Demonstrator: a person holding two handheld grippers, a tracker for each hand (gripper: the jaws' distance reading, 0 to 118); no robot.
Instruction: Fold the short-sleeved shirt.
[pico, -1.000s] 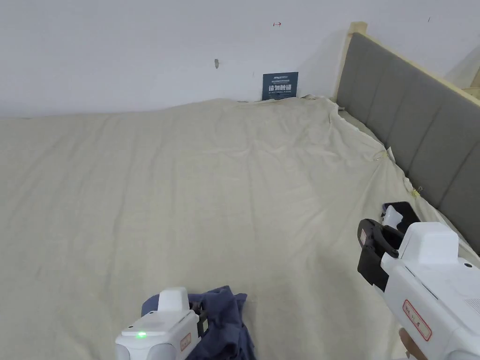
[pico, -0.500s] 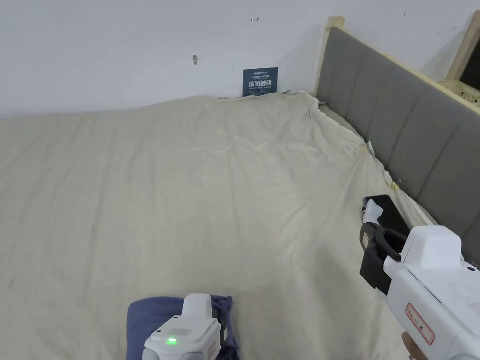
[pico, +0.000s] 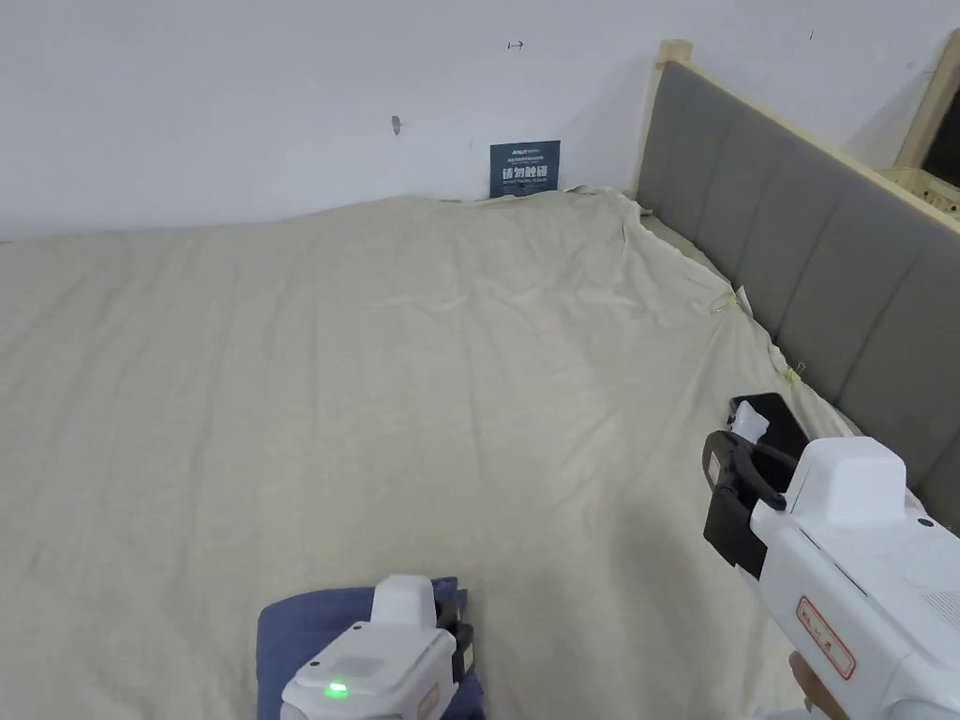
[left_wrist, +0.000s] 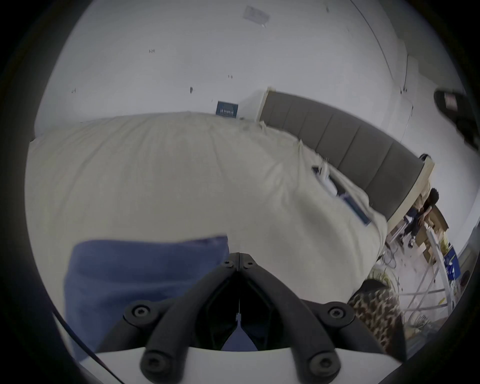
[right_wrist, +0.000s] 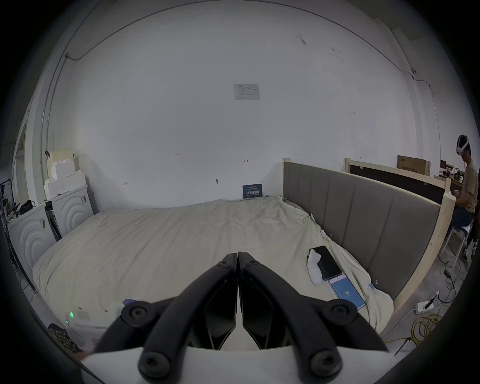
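Observation:
The short-sleeved shirt (pico: 309, 623) is dark blue and lies in a flat, folded rectangle at the near edge of the cream bed sheet (pico: 375, 375). My left gripper (pico: 455, 647) hovers right over it. In the left gripper view the jaws of my left gripper (left_wrist: 239, 256) are shut, with their tips at the right edge of the shirt (left_wrist: 142, 272); no cloth is visible between them. My right gripper (pico: 724, 492) hangs over the bed's right side, far from the shirt. In the right gripper view its jaws are shut, with nothing between the tips of my right gripper (right_wrist: 238, 256).
A grey padded headboard (pico: 825, 234) runs along the bed's right side. Beside it on the sheet lie a black phone (right_wrist: 328, 262), a lit phone (right_wrist: 346, 292) and a small white object (right_wrist: 314, 267). White cabinets (right_wrist: 70, 207) stand to the left. A person (right_wrist: 467, 187) sits beyond the headboard.
A second ago the shirt hung crumpled at my left gripper; now it lies flat and folded beneath it. The right gripper has stayed roughly in place while the head camera shifted.

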